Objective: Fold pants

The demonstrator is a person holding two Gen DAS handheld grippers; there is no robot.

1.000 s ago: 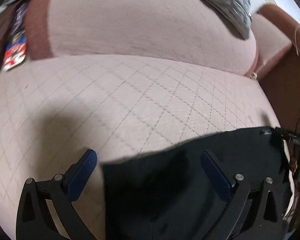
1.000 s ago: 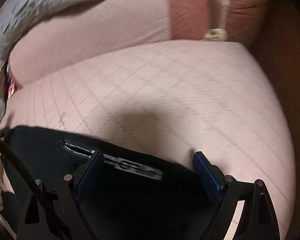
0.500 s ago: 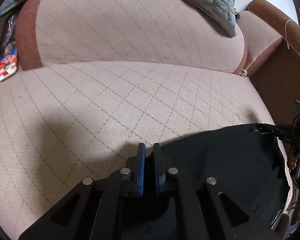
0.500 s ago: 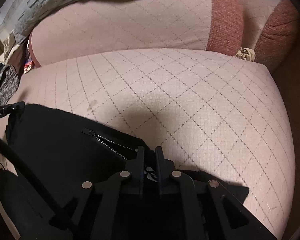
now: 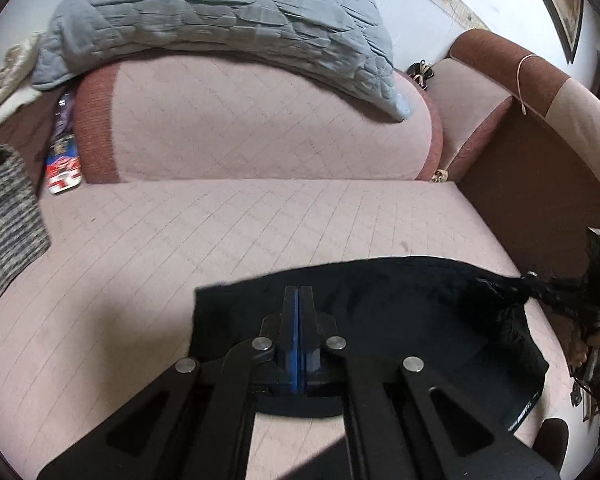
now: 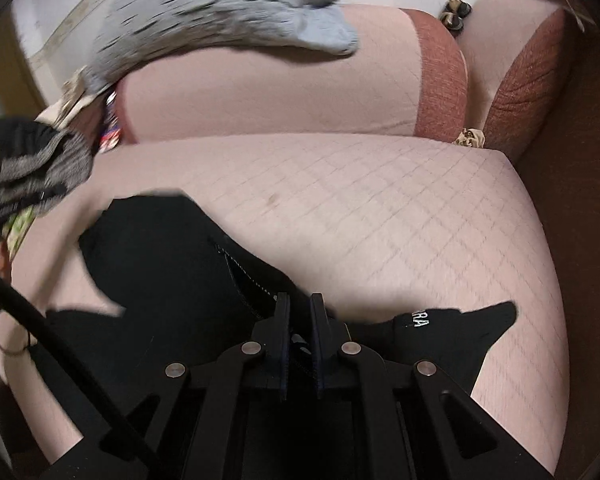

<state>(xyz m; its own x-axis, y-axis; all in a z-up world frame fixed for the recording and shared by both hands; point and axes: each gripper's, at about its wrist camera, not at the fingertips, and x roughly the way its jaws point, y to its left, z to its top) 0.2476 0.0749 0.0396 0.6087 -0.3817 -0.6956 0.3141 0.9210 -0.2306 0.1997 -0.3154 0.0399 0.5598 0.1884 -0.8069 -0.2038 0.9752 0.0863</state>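
Black pants (image 5: 400, 312) lie on the near part of the pink quilted sofa seat (image 5: 220, 232), their upper edge lifted off the cushion. My left gripper (image 5: 299, 292) is shut on that edge near its left corner, blue pads pressed together. At the far right of the left wrist view, my right gripper (image 5: 556, 298) pinches the other corner, with a hand behind it. In the right wrist view the right gripper (image 6: 300, 300) is shut on a bunched fold of the pants (image 6: 160, 260), beside a waistband with white lettering (image 6: 420, 322).
A grey quilted blanket (image 5: 220, 12) drapes over the backrest. A grey striped knit garment (image 5: 4, 216) and a colourful packet (image 5: 64, 168) sit at the seat's left end. The brown armrest (image 5: 500, 92) closes the right side. A black cable (image 6: 40, 332) crosses the right wrist view.
Both grippers went from wide open to shut on the pants' edge, then rose and drew back. The edge has come up off the seat with them.
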